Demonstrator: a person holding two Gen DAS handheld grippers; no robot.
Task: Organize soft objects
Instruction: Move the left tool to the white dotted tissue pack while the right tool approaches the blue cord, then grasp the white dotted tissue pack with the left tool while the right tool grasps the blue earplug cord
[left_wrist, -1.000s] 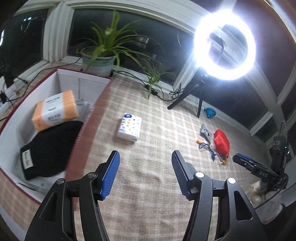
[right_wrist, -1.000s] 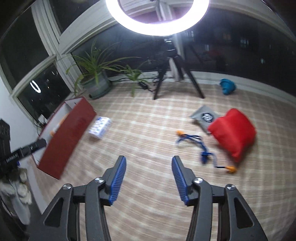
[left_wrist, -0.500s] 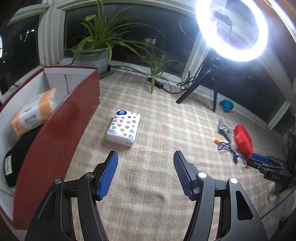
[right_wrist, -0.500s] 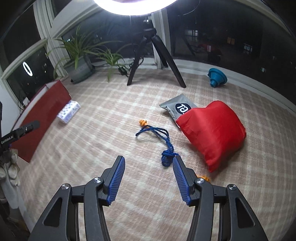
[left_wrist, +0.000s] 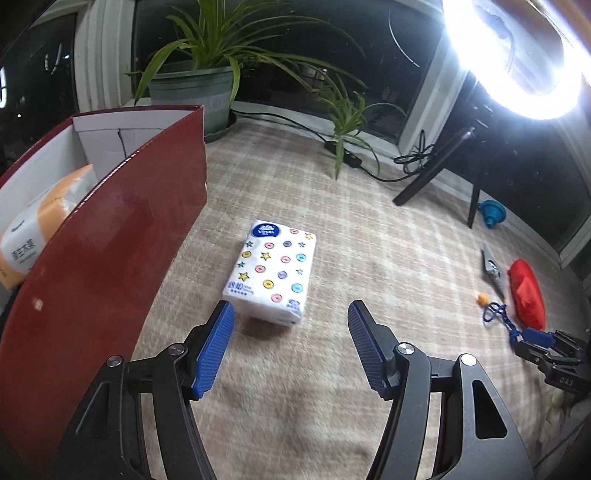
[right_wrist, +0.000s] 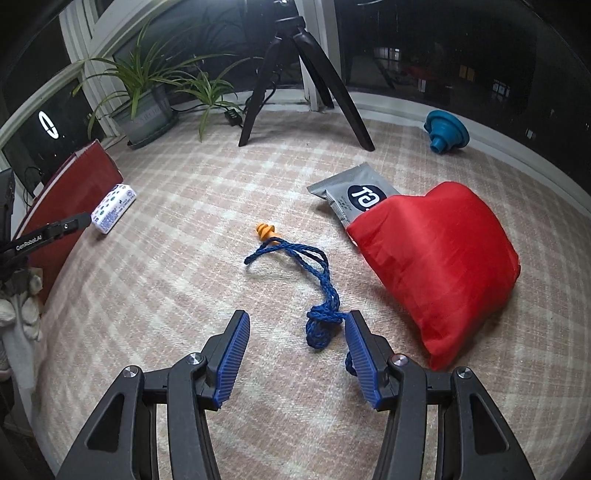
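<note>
You are working on a beige plaid carpet (left_wrist: 369, 236) laid before dark night windows, with a potted plant (left_wrist: 199, 74) at twelve o'clock in your left wrist view and a glaring ring light (left_wrist: 517, 66) on its tripod at two o'clock.

Your left gripper (left_wrist: 291, 325) points down at the carpet with its blue fingers (left_wrist: 214, 350) spread fairly wide; they have just been opening, and nothing sits between them. The white tissue pack (left_wrist: 273, 273) printed with coloured buttons and stars lies flat on the carpet just beyond the fingertips, toward twelve o'clock and slightly nearer the left finger, not touched. At nine o'clock stands the dark red box (left_wrist: 99, 258) with a white inside, and an orange-and-white tissue pack (left_wrist: 40, 229) shows over its wall.

Your right gripper (right_wrist: 297, 350) also tilts down with its fingers (right_wrist: 232, 358) moderately apart and holding nothing. The knotted end of the blue cord (right_wrist: 321, 325) lies between them, close against the right finger; whether it touches the pad you cannot tell. The cord runs up toward eleven o'clock to an orange earplug (right_wrist: 266, 232). The red fabric pouch (right_wrist: 436, 266) lies at two o'clock, overlapping one end of a grey foil sachet (right_wrist: 354, 195). A teal funnel (right_wrist: 445, 131) sits near the window sill at one o'clock. In this view the white tissue pack (right_wrist: 112, 208) lies at ten o'clock beside the red box (right_wrist: 66, 199).
</note>
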